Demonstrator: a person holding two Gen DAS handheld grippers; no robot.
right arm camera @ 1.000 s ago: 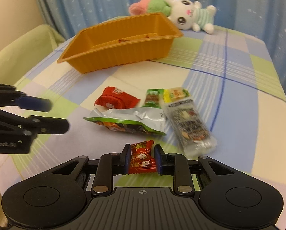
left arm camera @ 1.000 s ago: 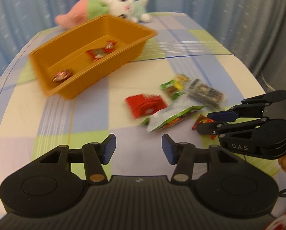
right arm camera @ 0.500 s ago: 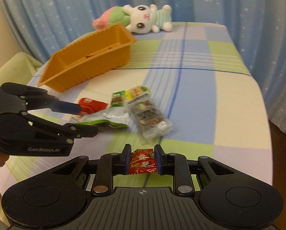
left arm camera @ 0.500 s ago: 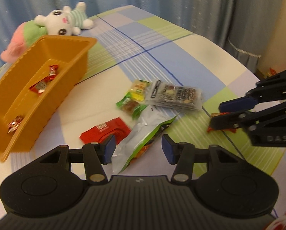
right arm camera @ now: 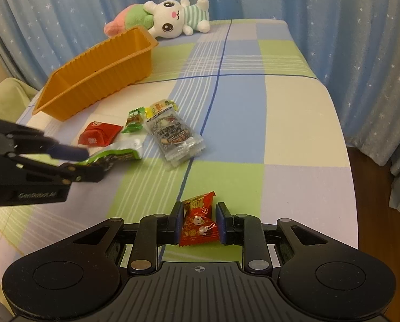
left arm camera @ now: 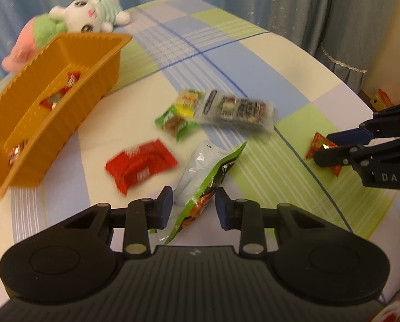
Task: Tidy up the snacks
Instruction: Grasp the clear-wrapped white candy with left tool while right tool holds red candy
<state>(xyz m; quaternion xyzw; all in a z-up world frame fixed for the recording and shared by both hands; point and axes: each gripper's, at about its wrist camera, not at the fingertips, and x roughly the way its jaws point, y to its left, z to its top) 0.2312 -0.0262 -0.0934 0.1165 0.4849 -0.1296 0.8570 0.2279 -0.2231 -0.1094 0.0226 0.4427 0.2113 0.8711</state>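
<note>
My left gripper is open with its fingers around the near end of a silver-and-green snack bag, not closed on it. It shows in the right wrist view over the same bag. My right gripper is shut on a small red candy packet; in the left wrist view the right gripper holds the packet low over the cloth. An orange bin holds several red candies.
A red packet, a green candy, a yellow candy and a clear dark snack pack lie on the checked tablecloth. A plush rabbit lies behind the bin. Curtains surround the table; its edge drops off at right.
My left gripper moved forward so its open fingers now straddle the silver-green bag. My right gripper drew away to the right, still holding the red candy.
</note>
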